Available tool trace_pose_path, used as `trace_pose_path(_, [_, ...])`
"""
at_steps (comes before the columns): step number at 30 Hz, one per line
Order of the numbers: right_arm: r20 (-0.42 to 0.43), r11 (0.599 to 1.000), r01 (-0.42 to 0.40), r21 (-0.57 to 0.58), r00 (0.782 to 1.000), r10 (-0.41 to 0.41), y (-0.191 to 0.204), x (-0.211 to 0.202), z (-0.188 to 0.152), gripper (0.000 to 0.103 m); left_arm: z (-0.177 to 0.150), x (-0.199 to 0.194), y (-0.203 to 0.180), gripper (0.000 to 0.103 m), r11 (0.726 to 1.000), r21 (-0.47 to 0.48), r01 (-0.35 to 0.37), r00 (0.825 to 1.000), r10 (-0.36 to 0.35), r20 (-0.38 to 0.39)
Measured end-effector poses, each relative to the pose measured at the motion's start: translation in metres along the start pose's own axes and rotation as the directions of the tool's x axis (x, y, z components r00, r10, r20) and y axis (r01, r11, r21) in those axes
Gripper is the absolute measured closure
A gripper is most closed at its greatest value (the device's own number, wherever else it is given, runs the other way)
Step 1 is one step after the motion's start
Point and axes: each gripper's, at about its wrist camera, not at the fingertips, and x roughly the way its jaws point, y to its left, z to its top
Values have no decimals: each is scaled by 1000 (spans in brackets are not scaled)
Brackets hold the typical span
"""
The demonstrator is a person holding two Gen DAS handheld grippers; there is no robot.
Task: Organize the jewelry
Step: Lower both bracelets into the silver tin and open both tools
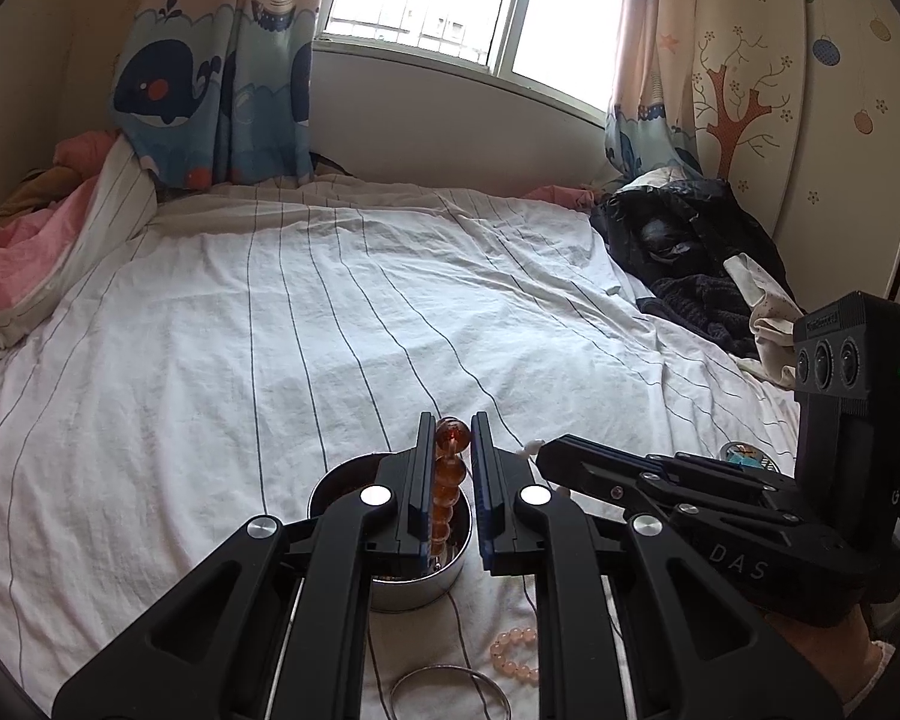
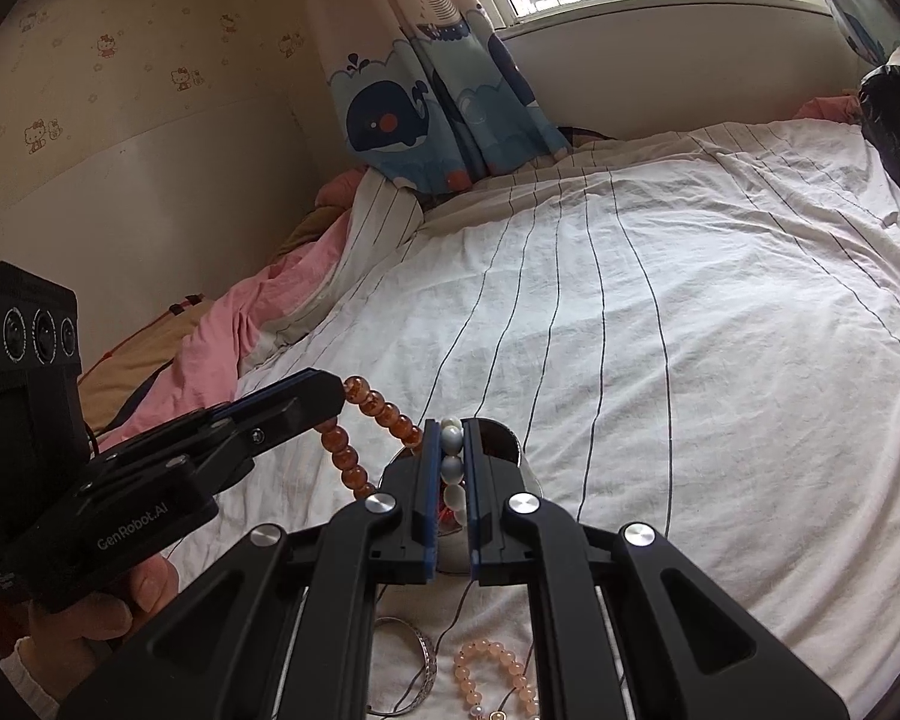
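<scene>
Both wrist views look close, downward over the shared striped bed point(image 1: 390, 300).

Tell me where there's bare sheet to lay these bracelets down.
Free: the striped sheet beyond the metal tin, between the pink bedding and dark clothes. Crowded: by the tin, where the silver bangle and pink bead bracelet lie.

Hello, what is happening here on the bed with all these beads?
A person is sorting jewelry on a striped bed sheet, with a pair of tongs in each hand. The left tongs are shut on an amber bead bracelet, held above a round metal tin. The right tongs are shut on a white bead bracelet. A pink bead bracelet and a silver bangle lie on the sheet, near the tin.
</scene>
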Motion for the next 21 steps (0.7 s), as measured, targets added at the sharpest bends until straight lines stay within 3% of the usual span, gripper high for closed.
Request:
trace_pose_path(4, [11,1000,-22,9,1000,22,0,7,11,95,-2,16,12,92,998,-57,20,1000,-21,-21])
trace_pose_path(6, [11,999,-45,22,999,44,1,13,16,95,-7,39,21,92,997,-81,16,994,-25,-111])
trace_pose_path(9, [-21,989,-111,95,993,114,-4,32,19,95,-23,72,41,92,992,-106,-74,970,47,-240])
trace_pose_path(13, [-133,990,-68,121,987,84,-12,66,7,95,-30,58,53,91,986,-119,-114,972,86,-217])
trace_pose_path(17, [-213,995,-15,97,976,36,-14,84,-8,94,-34,38,58,82,985,-109,-136,974,112,-198])
trace_pose_path(18, [-212,997,13,76,977,3,-13,83,-10,82,-35,33,60,82,984,-110,-138,974,114,-198])
trace_pose_path(21, [-174,998,62,25,983,-56,-9,73,-12,68,-42,20,60,78,982,-106,-154,971,131,-198])
